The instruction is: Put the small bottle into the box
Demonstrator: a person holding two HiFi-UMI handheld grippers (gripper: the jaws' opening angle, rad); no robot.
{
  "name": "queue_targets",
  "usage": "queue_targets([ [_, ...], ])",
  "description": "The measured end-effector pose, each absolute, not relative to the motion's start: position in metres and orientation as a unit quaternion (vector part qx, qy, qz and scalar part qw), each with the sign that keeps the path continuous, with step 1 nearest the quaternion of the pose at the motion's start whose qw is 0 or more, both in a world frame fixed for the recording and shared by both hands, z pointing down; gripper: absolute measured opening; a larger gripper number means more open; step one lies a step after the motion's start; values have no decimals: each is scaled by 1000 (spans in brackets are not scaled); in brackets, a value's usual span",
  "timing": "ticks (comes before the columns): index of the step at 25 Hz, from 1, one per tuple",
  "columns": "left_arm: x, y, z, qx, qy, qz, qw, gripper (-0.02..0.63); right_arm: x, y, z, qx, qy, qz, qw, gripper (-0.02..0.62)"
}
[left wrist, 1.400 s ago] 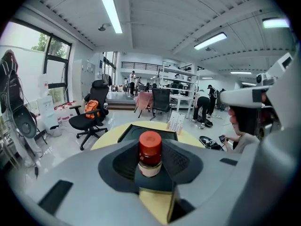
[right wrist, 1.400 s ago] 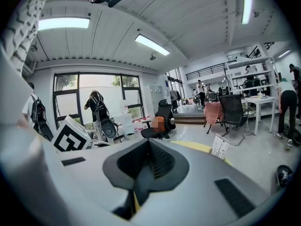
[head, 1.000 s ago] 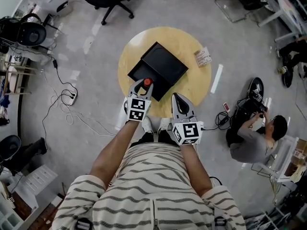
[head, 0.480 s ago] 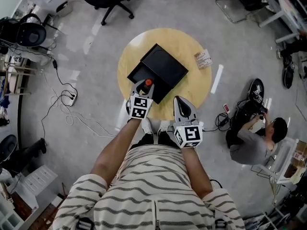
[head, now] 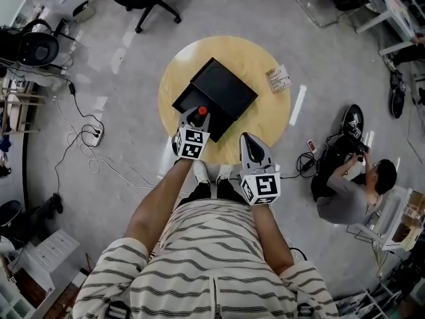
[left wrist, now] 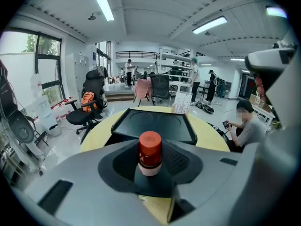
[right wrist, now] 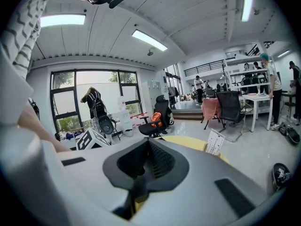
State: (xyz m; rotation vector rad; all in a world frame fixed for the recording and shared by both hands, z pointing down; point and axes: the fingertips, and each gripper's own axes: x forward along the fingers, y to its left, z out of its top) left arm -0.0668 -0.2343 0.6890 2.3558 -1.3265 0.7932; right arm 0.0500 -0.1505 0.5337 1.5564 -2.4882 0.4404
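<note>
The left gripper (head: 198,116) clamps the red-capped small bottle (left wrist: 150,153) at the near edge of the black box (head: 226,85). The bottle is not yet inside, so lowering and release are left to do. The right gripper (head: 247,138) has its jaws together and empty.

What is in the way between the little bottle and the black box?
Nothing I can see. The left tongs hold the small bottle right in front of the box, with no object between them.

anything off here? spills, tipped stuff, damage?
Nothing stands out. The small bottle sits upright in the left gripper, the black box lies flat on the round table, and no spill or damage shows.
</note>
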Motion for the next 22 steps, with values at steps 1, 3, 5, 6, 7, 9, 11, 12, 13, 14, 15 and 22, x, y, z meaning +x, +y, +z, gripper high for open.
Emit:
queue_targets([
  [1,-67,-235,691,825,-464,279,161,149,50,-150,535,523,-835,149,88,18],
  [3,-66,-236,694,826,-461,281,161,149,50,-149,536,523,-834,149,90,18],
  [5,-63,-237,697,828,-458,282,158,149,50,-148,537,523,-834,149,92,18],
  [6,-62,-238,698,828,-457,283,157,149,50,-147,538,523,-834,148,93,18],
  [7,-61,-238,698,829,-456,283,157,149,49,-146,538,522,-835,149,93,18],
  [9,-60,-238,700,829,-454,285,157,149,49,-144,538,520,-836,151,91,18],
  [11,-58,-239,704,829,-452,288,158,149,49,-143,539,520,-836,152,91,18],
  [12,-57,-239,705,830,-451,288,159,149,50,-143,540,521,-835,152,92,18],
  [13,-56,-240,706,830,-450,288,159,149,51,-144,540,522,-834,151,92,18],
  [14,-56,-241,706,830,-450,288,159,149,52,-145,540,523,-834,151,93,18],
  [15,-55,-241,706,831,-449,287,159,149,53,-145,541,524,-833,151,93,18],
  [22,-50,-244,710,833,-441,297,153,149,55,-143,540,524,-833,150,98,18],
])
